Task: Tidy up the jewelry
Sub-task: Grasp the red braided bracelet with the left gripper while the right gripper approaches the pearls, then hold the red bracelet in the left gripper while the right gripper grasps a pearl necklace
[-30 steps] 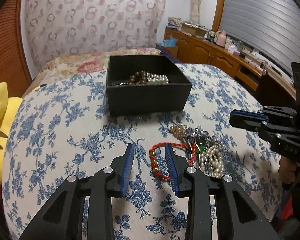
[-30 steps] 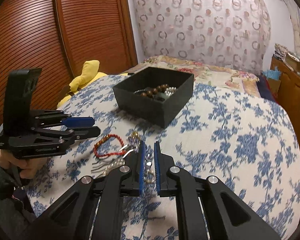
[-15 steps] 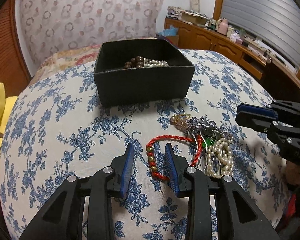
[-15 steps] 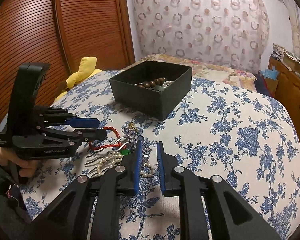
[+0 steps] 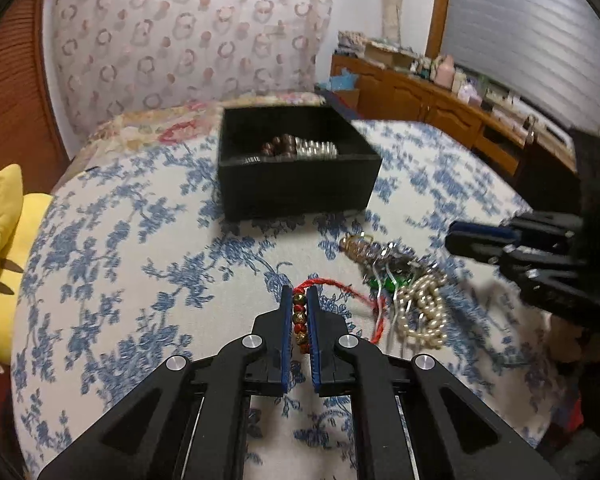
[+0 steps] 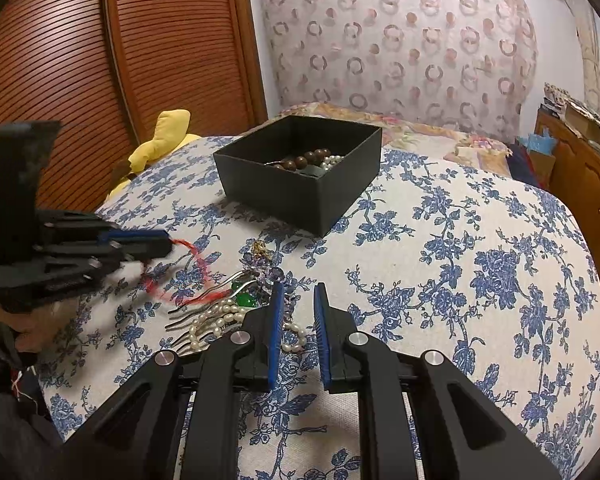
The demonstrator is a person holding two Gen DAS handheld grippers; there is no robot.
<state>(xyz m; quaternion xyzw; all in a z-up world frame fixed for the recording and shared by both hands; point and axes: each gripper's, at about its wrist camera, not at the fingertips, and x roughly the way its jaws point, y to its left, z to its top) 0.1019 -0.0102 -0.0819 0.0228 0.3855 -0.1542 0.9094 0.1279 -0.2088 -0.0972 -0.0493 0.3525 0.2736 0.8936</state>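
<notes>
My left gripper (image 5: pixel 299 294) is shut on the beaded side of a red cord bracelet (image 5: pixel 300 320), which trails from its tips in the right wrist view (image 6: pixel 188 276). A pile of jewelry (image 5: pixel 404 292) with pearls, hair combs and green stones lies right of it. A black open box (image 5: pixel 296 176) holding brown beads and pearls stands behind. My right gripper (image 6: pixel 298 292) is open and empty, just right of the pearl pile (image 6: pixel 228 316). The box also shows in the right wrist view (image 6: pixel 304 184).
The jewelry lies on a round table with a blue-flowered cloth (image 6: pixel 480 264). A yellow plush toy (image 5: pixel 4 216) sits past its left edge. A wooden sideboard (image 5: pixel 440 108) and a bed are behind; a slatted wooden door (image 6: pixel 140 48) is at the left.
My left gripper has closed on the red bracelet's beaded side and pulled it away from the pile. My right gripper has opened wider and drawn back a little.
</notes>
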